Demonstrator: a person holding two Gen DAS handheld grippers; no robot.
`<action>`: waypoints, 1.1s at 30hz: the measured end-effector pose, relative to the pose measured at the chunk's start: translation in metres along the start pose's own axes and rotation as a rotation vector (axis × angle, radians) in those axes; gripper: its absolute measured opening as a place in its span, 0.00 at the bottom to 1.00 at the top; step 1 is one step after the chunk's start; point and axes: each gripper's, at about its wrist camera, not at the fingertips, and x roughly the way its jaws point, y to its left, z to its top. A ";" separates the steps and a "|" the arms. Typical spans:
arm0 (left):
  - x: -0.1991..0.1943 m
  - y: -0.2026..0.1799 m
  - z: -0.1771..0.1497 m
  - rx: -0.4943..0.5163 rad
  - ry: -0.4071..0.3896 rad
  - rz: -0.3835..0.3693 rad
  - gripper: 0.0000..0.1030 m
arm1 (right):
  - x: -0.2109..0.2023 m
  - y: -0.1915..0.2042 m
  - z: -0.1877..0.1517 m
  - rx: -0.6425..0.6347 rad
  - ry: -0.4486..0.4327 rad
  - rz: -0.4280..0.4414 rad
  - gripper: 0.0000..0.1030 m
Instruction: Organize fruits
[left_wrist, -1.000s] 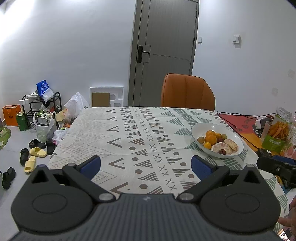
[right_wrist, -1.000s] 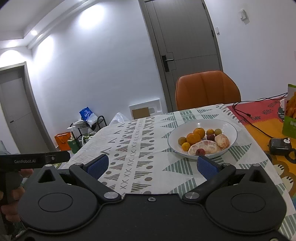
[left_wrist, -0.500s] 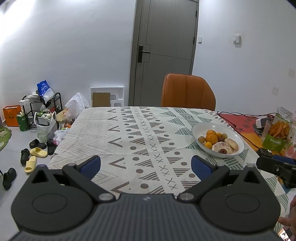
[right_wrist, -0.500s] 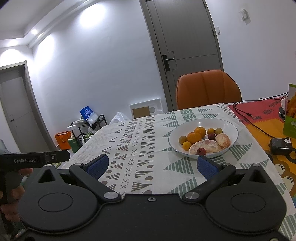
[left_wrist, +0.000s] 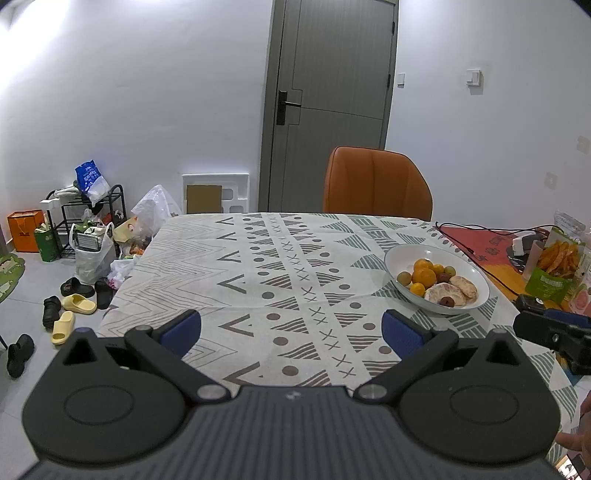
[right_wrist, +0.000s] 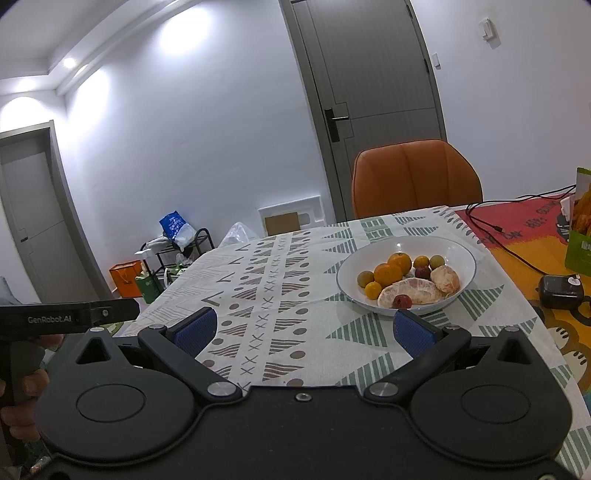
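Here, a white round ceramic bowl holds small oranges, peeled citrus segments and red and greenish fruits; both black grippers, left and right, gape empty; "GenRobot.AI" marks the left.

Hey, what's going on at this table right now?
A person holds a gripper in each hand over a patterned tablecloth, and both are open and empty. The left gripper and right gripper hang short of a white bowl holding oranges, peeled citrus pieces and small round fruits. Nothing has been picked up yet.
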 end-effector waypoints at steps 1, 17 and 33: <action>0.000 0.000 0.000 0.001 0.000 0.001 1.00 | 0.000 0.000 0.000 -0.001 -0.001 -0.001 1.00; 0.002 -0.003 0.000 0.011 0.011 0.001 1.00 | 0.003 -0.003 -0.002 0.005 0.006 -0.010 1.00; 0.005 -0.008 -0.001 0.024 0.023 -0.001 1.00 | 0.008 -0.009 -0.007 0.024 0.021 -0.015 1.00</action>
